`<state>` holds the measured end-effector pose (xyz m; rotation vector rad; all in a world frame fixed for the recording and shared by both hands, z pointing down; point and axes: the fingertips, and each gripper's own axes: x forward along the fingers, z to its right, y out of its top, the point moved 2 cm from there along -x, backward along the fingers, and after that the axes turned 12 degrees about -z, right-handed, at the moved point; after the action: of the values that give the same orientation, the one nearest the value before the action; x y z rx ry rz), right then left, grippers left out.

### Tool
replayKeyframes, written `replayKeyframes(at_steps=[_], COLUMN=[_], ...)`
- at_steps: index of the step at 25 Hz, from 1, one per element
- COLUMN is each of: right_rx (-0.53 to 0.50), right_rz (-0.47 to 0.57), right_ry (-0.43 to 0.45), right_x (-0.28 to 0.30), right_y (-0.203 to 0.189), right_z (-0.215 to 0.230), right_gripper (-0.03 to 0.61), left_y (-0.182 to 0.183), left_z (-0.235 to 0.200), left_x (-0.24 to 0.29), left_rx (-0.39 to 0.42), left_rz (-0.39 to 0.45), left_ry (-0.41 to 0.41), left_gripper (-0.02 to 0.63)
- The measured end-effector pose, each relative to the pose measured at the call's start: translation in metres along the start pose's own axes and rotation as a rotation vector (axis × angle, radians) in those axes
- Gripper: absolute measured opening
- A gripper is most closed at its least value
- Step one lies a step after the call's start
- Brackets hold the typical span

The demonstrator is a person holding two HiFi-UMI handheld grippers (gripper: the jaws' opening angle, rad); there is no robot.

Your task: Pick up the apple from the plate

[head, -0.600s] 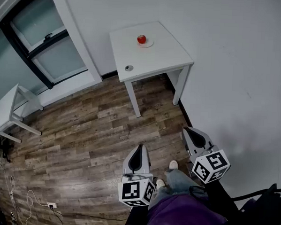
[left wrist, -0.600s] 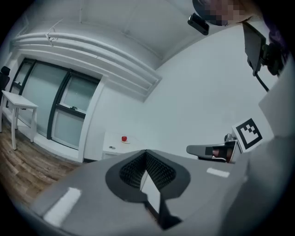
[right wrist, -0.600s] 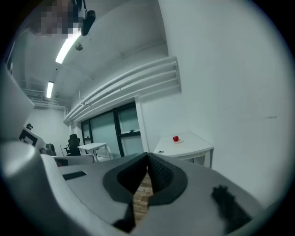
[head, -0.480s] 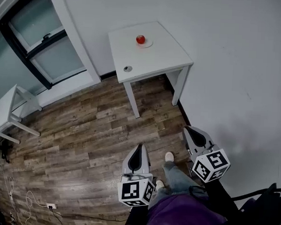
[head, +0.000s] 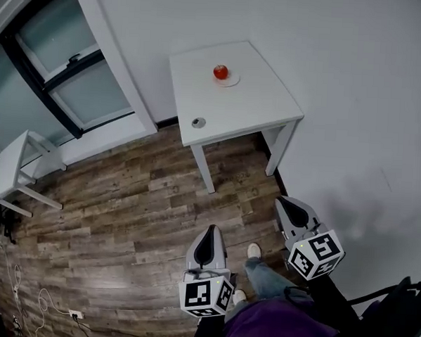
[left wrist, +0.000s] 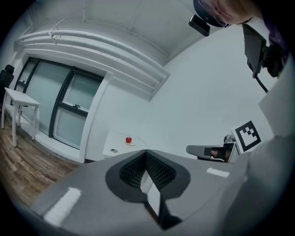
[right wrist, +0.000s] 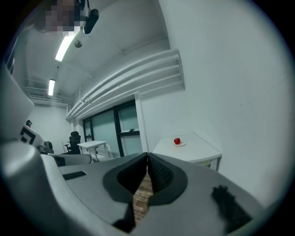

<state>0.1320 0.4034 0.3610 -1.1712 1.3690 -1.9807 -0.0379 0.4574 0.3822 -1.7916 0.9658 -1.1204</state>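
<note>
The apple (head: 220, 72) is sitting on a small plate (head: 233, 81) toward the back of the white desk (head: 256, 103) in the corner. The left tongs (head: 209, 231) and right tongs (head: 286, 203) are hanging over the wooden floor (head: 124, 195), well apart from the desk. Each is keeping its jaws pressed together and gripping nothing.

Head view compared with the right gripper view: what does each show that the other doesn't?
Only the head view shows the small round object on the white table and the person's shoes. Only the right gripper view shows the ceiling lights and an office chair. Both show the apple on its plate on that table.
</note>
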Motion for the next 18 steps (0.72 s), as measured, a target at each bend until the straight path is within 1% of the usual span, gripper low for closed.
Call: replayKeyframes(at_steps=[3, 6, 9, 11, 15, 18], right_rx=[-0.024, -0.030, -0.063, -0.077, -0.045, -0.019], right_rz=[-0.003, 0.007, 0.023, 0.038, 0.060, 0.045], right_ry=[0.041, 0.063, 0.102, 0.111, 0.117, 0.117], right_x=[0.022, 0.045, 0.064, 0.069, 0.090, 0.101], right_y=[0.014, 0.030, 0.043, 0.046, 0.055, 0.057], right_z=[0.016, 0.038, 0.051, 0.056, 0.077, 0.094], right_gripper=[0.012, 0.012, 0.012, 0.012, 0.012, 0.012], left_y=[0.010, 0.023, 0.031, 0.035, 0.047, 0.049], left_z=[-0.001, 0.000, 0.004, 0.007, 0.005, 0.004], left_x=[0.027, 0.058, 0.086, 0.097, 0.126, 0.142], left_rx=[-0.020, -0.028, -0.043, -0.040, -0.035, -0.045], left_rz=[-0.009, -0.002, 0.006, 0.008, 0.030, 0.027], left_ry=[0.009, 0.016, 0.007, -0.002, 0.001, 0.018], left_gripper=[0.006, 0.006, 0.006, 0.006, 0.006, 0.006])
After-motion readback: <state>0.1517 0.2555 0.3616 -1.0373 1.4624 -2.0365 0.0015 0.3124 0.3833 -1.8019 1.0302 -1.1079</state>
